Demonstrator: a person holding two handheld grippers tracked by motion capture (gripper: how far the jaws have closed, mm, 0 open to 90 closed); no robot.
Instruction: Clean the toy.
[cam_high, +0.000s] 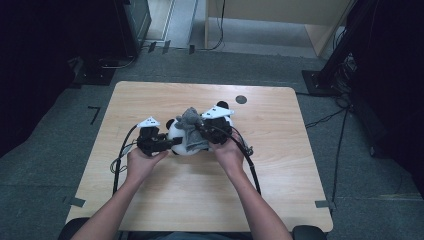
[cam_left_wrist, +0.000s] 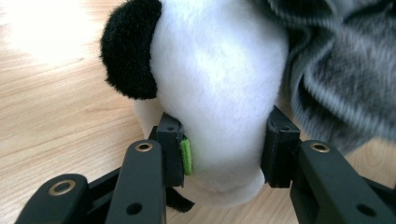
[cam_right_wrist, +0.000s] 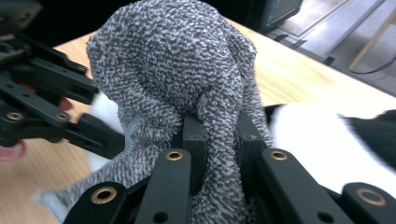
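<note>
A black-and-white plush panda (cam_high: 176, 137) lies at the middle of the wooden table (cam_high: 150, 100), with a grey knitted cloth (cam_high: 190, 122) draped over it. My left gripper (cam_high: 167, 145) comes in from the left. In the left gripper view its pads (cam_left_wrist: 186, 156) press on both sides of a white plush part (cam_left_wrist: 219, 93) below a black patch (cam_left_wrist: 128, 51). My right gripper (cam_high: 205, 131) sits on the right side. The right gripper (cam_right_wrist: 219, 135) is shut on a pinched fold of the grey cloth (cam_right_wrist: 173, 60), which bulges up above the jaws.
A dark round hole (cam_high: 241, 99) marks the table's far right part. Cables (cam_high: 120, 160) trail from both grippers over the tabletop. Dark equipment (cam_high: 135, 25) and a wooden cabinet (cam_high: 280, 15) stand beyond the far edge.
</note>
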